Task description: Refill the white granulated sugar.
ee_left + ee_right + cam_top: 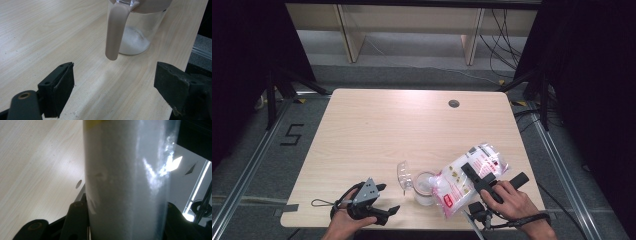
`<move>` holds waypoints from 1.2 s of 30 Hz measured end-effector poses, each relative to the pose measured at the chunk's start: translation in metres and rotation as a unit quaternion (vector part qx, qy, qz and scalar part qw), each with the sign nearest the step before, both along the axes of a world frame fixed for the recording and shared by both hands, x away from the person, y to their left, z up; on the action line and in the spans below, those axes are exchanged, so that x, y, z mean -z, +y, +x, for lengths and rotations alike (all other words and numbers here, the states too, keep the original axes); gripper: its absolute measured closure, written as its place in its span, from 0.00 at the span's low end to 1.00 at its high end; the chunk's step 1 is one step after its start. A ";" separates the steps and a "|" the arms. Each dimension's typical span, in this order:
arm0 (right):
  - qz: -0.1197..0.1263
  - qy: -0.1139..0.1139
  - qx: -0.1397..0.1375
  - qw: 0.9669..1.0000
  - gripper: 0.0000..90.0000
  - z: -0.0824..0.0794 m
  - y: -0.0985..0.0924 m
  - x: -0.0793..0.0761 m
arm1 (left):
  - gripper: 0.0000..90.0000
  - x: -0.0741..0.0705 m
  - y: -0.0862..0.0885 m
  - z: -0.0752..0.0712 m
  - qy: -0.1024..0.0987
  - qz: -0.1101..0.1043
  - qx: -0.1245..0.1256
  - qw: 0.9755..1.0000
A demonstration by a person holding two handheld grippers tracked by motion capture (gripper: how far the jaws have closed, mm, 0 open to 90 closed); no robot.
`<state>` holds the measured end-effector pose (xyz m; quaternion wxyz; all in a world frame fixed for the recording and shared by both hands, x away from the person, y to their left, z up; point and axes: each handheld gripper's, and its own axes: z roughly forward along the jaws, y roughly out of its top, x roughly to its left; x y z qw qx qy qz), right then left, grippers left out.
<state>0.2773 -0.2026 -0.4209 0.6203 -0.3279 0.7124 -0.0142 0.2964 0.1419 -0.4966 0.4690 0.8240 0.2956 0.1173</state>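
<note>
Left gripper (387, 199) resting near the front left corner of the table (377, 125), held by the left hand (343, 222), jaws spread wide with nothing between them. Jaws aimed rightward along the front edge toward the clear jug (424, 189). In the left gripper view, same spread stance of the left gripper (113, 85): bare tabletop (37, 37) between the pads, jug (137, 32) standing apart beyond the jaw tips, its beige handle (115, 32) hanging toward the camera, a low layer of white powder (132, 42) on the jug floor. Clear lid (404, 175) flipped open at the left side of the jug rim. Jug positioned near the front edge, roughly at mid-width, just right of the left gripper and not touching it. Bag of white powder (467, 175) lying tilted immediately right of the jug, its lower end at the jug mouth, its upper end raised toward the right edge of the table. Right gripper (472, 175) clamped across the middle of the bag, held by the right hand (512, 200) near the front right corner. In the right gripper view, bag (127, 182) standing as a pale column between both black jaws of the right gripper (125, 220), pads pressed against its sides; tabletop (37, 170) visible to the left of it.
</note>
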 end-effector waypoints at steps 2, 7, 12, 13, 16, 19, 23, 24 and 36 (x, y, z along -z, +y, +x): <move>0.001 0.001 0.001 1.000 0.69 0.000 0.000 0.000 | 0.18 0.000 0.001 0.000 0.000 0.004 0.001 1.000; 0.006 0.002 0.004 1.000 0.69 0.000 -0.001 0.000 | 0.18 0.000 0.000 0.000 0.003 0.004 0.001 1.000; 0.011 0.003 0.009 1.000 0.69 -0.001 -0.002 0.001 | 0.18 -0.001 0.001 0.000 0.006 0.008 0.004 1.000; 0.007 0.003 0.007 1.000 0.69 -0.001 -0.001 0.000 | 0.18 0.000 0.000 0.000 0.004 0.004 0.001 1.000; 0.007 0.003 0.007 1.000 0.69 -0.001 -0.001 0.000 | 0.18 0.000 0.001 0.000 0.003 0.008 0.003 1.000; 0.007 0.004 0.008 1.000 0.69 -0.001 -0.001 0.000 | 0.18 -0.001 0.001 0.000 0.006 0.008 0.005 1.000; 0.002 0.003 0.004 1.000 0.69 0.000 -0.001 0.000 | 0.18 -0.001 0.001 0.000 0.006 0.009 0.005 1.000; 0.001 0.004 0.004 1.000 0.69 0.000 -0.001 0.000 | 0.18 0.000 0.001 0.000 0.005 0.007 0.004 1.000; 0.003 0.006 0.009 1.000 0.70 -0.001 -0.001 0.000 | 0.18 0.000 0.000 0.000 0.003 0.005 0.002 1.000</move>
